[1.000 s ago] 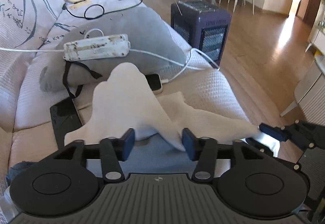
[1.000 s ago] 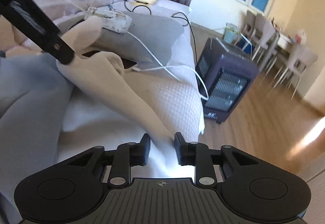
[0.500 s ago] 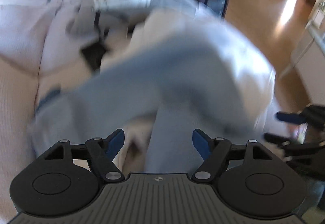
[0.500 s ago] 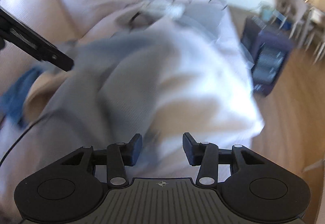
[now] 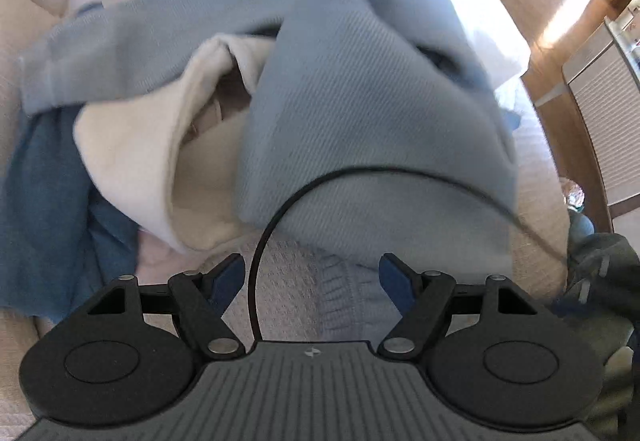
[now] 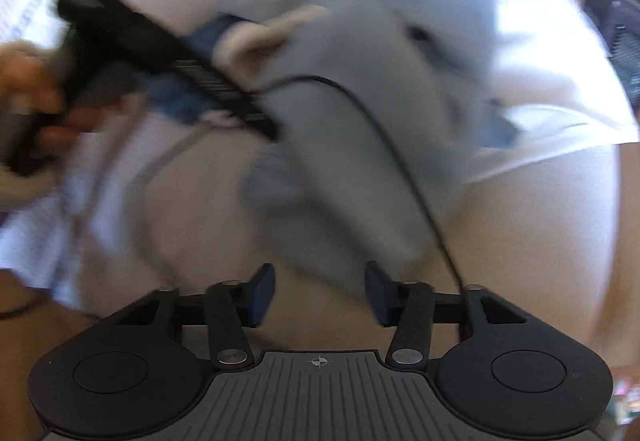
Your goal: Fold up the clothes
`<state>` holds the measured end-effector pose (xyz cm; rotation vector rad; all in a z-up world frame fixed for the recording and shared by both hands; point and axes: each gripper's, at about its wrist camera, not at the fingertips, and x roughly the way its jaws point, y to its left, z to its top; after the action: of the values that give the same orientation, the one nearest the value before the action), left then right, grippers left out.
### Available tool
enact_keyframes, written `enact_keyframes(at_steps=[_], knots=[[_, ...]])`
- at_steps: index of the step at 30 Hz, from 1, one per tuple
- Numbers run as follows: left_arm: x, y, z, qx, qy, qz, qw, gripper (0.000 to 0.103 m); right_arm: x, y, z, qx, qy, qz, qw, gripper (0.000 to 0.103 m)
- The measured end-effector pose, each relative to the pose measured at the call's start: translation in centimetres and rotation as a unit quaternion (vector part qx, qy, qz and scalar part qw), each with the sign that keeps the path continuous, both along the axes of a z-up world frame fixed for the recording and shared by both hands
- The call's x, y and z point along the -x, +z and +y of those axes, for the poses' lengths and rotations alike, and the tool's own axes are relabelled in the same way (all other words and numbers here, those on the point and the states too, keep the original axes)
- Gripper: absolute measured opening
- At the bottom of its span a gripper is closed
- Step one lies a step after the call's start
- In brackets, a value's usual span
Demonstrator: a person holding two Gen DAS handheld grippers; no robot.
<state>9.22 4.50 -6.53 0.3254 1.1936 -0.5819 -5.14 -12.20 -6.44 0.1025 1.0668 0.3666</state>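
Your light blue knitted sweater (image 5: 360,113) lies heaped on the pale quilted sofa cushion (image 5: 288,293), and everything else sits around it. Your left hand-held gripper (image 5: 311,273) hangs over the sweater's ribbed near edge with its blue pads well apart; the hem lies between them, but neither pad presses on it. A thin black cable (image 5: 280,209) loops from the gripper body up across the sweater's front. Tucked against the sweater's left side is a cream fleece garment (image 5: 160,145), partly under the blue knit, and beyond that a darker blue cloth (image 5: 48,201) spreads over the cushion.

In the right wrist view the picture is blurred. Your right hand-held gripper (image 6: 320,291) is closing, its pads still parted, with the near tip of the sweater (image 6: 352,161) just ahead of them and nothing clamped. To the sweater's left, your other hand (image 6: 36,93) shows gripping the black tool.
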Motion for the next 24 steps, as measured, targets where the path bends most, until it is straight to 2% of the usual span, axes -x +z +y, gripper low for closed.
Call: enact_keyframes(at_steps=[1,5,8,10,13,19,20,23,24], knots=[[0.2,0.7,0.2,0.002,-0.002,-0.010,0.9999,0.072,0.5,0.3,0.8,-0.017,0.012,0.005,1.000,0.022],[1.7,3.3,0.7,0.011,-0.010,-0.056,0.9983,0.074,2.6,1.2,4.3,-0.082,0.070,0.025,0.994,0.021],[2.4,4.8,-0.2,0.025,-0.023,-0.081,0.9961,0.078,3.6,1.4,5.9,-0.094,0.083,0.031,0.992,0.021],[2.9,5.4,-1.0,0.043,-0.037,-0.092,0.9942,0.078,3.6,1.5,5.5,-0.076,0.063,0.019,0.995,0.022],[4.1,5.9,-2.4,0.062,-0.066,-0.106,0.9902,0.078,4.3,3.0,3.1,-0.062,0.003,-0.016,0.998,0.025],[5.5,5.7,-5.3,0.081,-0.097,-0.124,0.9843,0.076,7.7,6.5,-2.6,-0.075,-0.100,-0.092,0.988,0.025],[5.4,5.6,-5.5,0.087,-0.098,-0.125,0.9834,0.073,8.1,6.7,-3.2,-0.072,-0.115,-0.100,0.986,0.025],[5.0,5.5,-6.0,0.104,-0.100,-0.135,0.9802,0.054,8.3,6.8,-4.4,-0.057,-0.144,-0.101,0.983,0.026],[4.8,5.5,-6.3,0.107,-0.101,-0.134,0.9801,0.052,8.6,6.8,-5.0,-0.056,-0.153,-0.100,0.981,0.026]])
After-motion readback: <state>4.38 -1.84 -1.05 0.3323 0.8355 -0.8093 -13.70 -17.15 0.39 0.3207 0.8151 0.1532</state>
